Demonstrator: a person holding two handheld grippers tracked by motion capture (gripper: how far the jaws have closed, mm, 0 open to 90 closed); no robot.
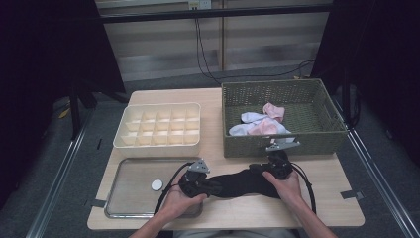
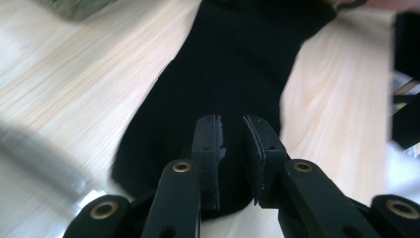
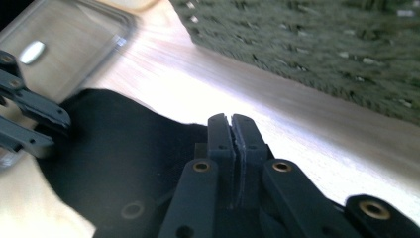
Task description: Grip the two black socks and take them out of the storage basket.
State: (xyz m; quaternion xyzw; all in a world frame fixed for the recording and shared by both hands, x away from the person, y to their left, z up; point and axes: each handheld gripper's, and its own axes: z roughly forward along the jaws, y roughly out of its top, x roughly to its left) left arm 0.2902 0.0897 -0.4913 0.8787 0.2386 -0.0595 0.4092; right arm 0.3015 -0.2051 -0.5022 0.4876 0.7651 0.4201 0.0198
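A black sock (image 1: 237, 182) lies stretched flat along the front of the table between my two grippers. At its left end, my left gripper (image 1: 210, 186) hovers with its jaws a little apart. In the left gripper view the sock (image 2: 237, 74) runs away from the left gripper (image 2: 233, 134) and passes under the gap. My right gripper (image 1: 260, 171) is at the right end. In the right gripper view, the right gripper (image 3: 231, 124) has its jaws pressed together at the edge of the sock (image 3: 114, 148). The left gripper's fingers (image 3: 34, 116) reach in at the far side.
A green woven basket (image 1: 282, 84) at the back right holds pink and white socks (image 1: 262, 124). A cream divider box (image 1: 158, 126) stands at the back left. In front of it lies a metal tray (image 1: 129, 203) with a small white disc (image 1: 156, 185). Dark curtains flank the table.
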